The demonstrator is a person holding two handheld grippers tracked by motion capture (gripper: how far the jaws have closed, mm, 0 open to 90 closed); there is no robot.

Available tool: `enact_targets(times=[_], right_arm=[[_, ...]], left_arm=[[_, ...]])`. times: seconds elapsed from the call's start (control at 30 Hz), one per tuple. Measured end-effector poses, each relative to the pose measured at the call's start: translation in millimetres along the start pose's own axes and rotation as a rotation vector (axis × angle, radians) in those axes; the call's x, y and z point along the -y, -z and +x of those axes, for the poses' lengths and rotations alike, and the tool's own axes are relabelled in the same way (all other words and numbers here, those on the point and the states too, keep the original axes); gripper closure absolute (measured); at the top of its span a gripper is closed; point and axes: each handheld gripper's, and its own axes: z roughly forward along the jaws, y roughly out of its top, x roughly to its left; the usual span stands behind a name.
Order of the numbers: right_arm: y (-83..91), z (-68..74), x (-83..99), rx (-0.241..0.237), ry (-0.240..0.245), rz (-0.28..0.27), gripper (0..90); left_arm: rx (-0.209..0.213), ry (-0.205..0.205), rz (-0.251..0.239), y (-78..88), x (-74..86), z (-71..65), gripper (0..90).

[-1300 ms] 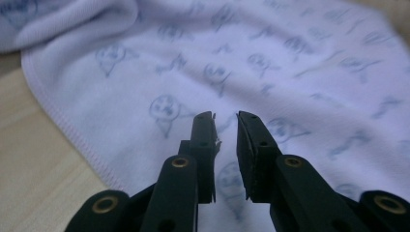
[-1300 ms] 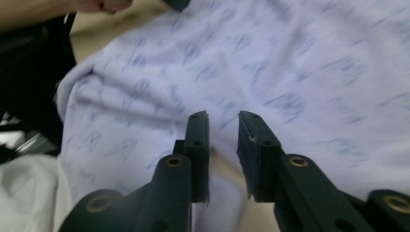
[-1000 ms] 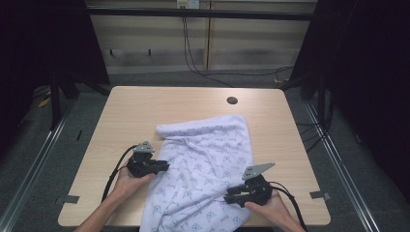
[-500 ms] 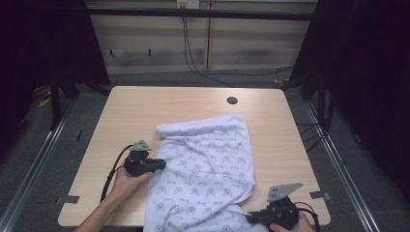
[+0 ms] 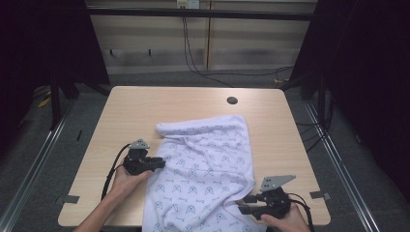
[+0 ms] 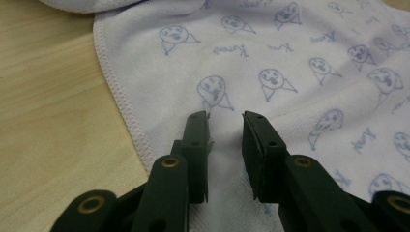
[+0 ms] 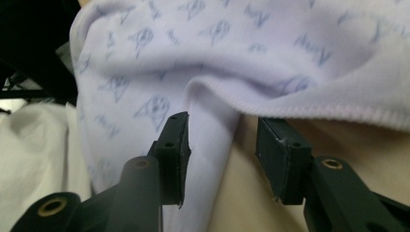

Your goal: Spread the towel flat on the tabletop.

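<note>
The rectangular light-wood tabletop carries the white terry towel printed with small blue faces and script. The towel lies rumpled across the near middle of the table, its near end draped over the front edge and its far end bunched in a soft roll.

Your left gripper rests over the towel's left hemmed border. Its jaws have just been opening and stand apart with cloth beneath them, not pinched. Before you close, shift outward so the stitched hem sits squarely between the pads; at present they hover inboard of it.

Your right gripper sits at the near right side of the towel. Its jaws have just been opening and stand fairly wide, straddling a hanging fold without pressing it. In my judgement, advance until that fold reaches deep into the pads, take a single layer, and grip both sides at matching height before pulling the cloth flat.
</note>
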Motion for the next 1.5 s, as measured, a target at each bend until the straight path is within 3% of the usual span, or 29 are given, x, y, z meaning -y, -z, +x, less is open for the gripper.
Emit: enact_targets(times=[0.13, 0.2, 0.27, 0.3, 0.37, 0.43, 0.53, 0.57, 0.63, 0.67, 0.73, 0.93, 1.0, 1.1, 1.17, 1.2, 1.27, 1.3, 1.37, 1.43, 1.5], right_arm=[[2.0, 6.1, -16.2, -0.038, 0.035, -0.095, 64.1], [4.4, 10.4, -20.8, -0.025, 0.042, -0.123, 64.2], [3.4, 11.6, -20.8, 0.034, 0.062, -0.147, 64.3], [1.1, 10.0, -20.4, 0.033, 0.049, -0.14, 64.1], [-8.2, 4.5, -18.6, 0.038, 0.035, -0.059, 62.1], [-17.5, -3.9, -14.0, 0.062, 0.021, -0.014, 60.3], [-27.7, -10.1, -12.8, 0.089, 0.034, 0.046, 59.2], [-28.8, -12.3, -14.0, 0.087, 0.036, 0.04, 63.0], [-28.8, -14.8, -15.9, 0.138, 0.039, 0.053, 81.8], [-28.1, -17.4, -15.8, 0.137, 0.041, 0.052, 87.0], [-23.2, -18.3, -13.6, 0.123, 0.015, 0.066, 88.7], [18.6, -13.2, 12.0, 0.079, -0.031, 0.047, 89.2], [33.0, -8.9, 23.5, 0.051, -0.045, 0.047, 89.3], [42.9, -3.9, 31.9, 0.054, -0.044, 0.053, 89.0], [46.5, -4.3, 34.5, 0.042, -0.05, 0.048, 85.2], [48.1, -6.3, 34.6, 0.044, -0.056, 0.024, 80.7], [50.3, -11.7, 32.1, 0.056, -0.064, -0.028, 73.2], [50.6, -14.2, 29.2, 0.054, -0.07, -0.046, 71.3], [47.4, -17.6, 21.3, 0.085, -0.059, -0.043, 68.5], [39.0, -19.8, 12.6, 0.079, -0.047, -0.027, 66.9], [31.1, -19.7, 7.7, 0.076, -0.036, -0.005, 67.1]], left_arm=[[0.0, -0.014, 0.009, 1.4, 0.3, -1.0, 69.0], [0.007, -0.007, 0.008, 1.7, 0.5, 0.0, 69.1], [0.011, -0.003, 0.007, 1.9, 0.5, 1.2, 69.5], [0.009, -0.003, 0.008, 2.0, 0.5, 1.1, 69.5], [0.004, -0.005, 0.009, 2.1, 0.3, 0.7, 69.4], [0.011, 0.0, 0.008, 2.2, 0.4, 1.4, 69.0], [0.014, -0.001, 0.007, 2.2, 0.6, 2.2, 68.8], [0.014, 0.0, 0.006, 2.1, 0.6, 1.9, 68.5], [0.01, -0.002, 0.007, 2.1, 0.6, 1.3, 68.3], [0.009, -0.004, 0.007, 2.1, 0.6, 1.0, 68.1], [0.006, -0.005, 0.006, 2.2, 0.9, 0.5, 67.9], [0.063, -0.008, 0.012, 2.8, 3.9, -3.4, 65.1], [0.098, -0.025, 0.03, 1.3, 4.3, -10.8, 65.2], [0.098, -0.087, 0.051, -0.9, 5.3, -26.4, 65.2], [0.099, -0.115, 0.074, 0.8, 7.6, -34.2, 67.8], [0.096, -0.128, 0.082, 2.7, 9.6, -36.3, 74.6], [0.101, -0.127, 0.106, 9.1, 14.4, -37.2, 86.6], [0.106, -0.122, 0.114, 12.9, 16.9, -37.2, 88.2], [0.089, -0.102, 0.132, 21.6, 22.1, -37.1, 89.3], [0.101, -0.096, 0.14, 29.2, 28.3, -36.0, 89.3], [0.083, -0.077, 0.133, 35.6, 33.6, -34.6, 89.2]])
